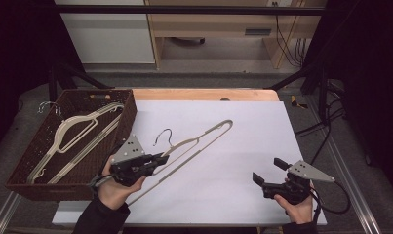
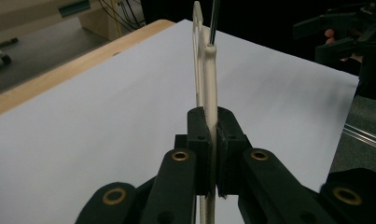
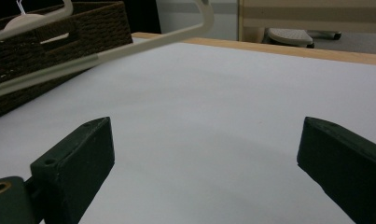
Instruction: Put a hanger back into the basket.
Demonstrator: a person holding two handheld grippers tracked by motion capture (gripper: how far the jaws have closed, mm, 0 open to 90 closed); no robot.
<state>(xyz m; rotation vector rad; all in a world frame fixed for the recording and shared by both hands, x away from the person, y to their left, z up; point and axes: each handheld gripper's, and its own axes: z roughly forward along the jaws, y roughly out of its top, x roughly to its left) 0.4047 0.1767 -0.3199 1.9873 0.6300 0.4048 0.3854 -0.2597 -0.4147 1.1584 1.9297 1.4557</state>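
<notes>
- High view: one cream hanger (image 1: 194,146) is gripped near its neck by the left gripper (image 1: 160,158) and held over the white bench (image 1: 243,146); several hangers (image 1: 77,131) already lie in the wicker basket (image 1: 128,114), so stowing looks well advanced, this one left.
- Left gripper view: fingers (image 2: 198,140) are clamped on the hanger; its hook is cut off.
- Right gripper view: the right gripper (image 3: 204,154) is spread wide, empty.

The left gripper (image 1: 161,158) is held in the left hand (image 1: 115,187), jaws pointing away from the person and to the right, pads clamped flat on a hanger (image 1: 196,144). The right gripper (image 1: 269,171) sits in the right hand (image 1: 297,207), well apart from the left, jaws spread wide with nothing between them, pointing up-left. Both forearms are dark-sleeved.
</notes>
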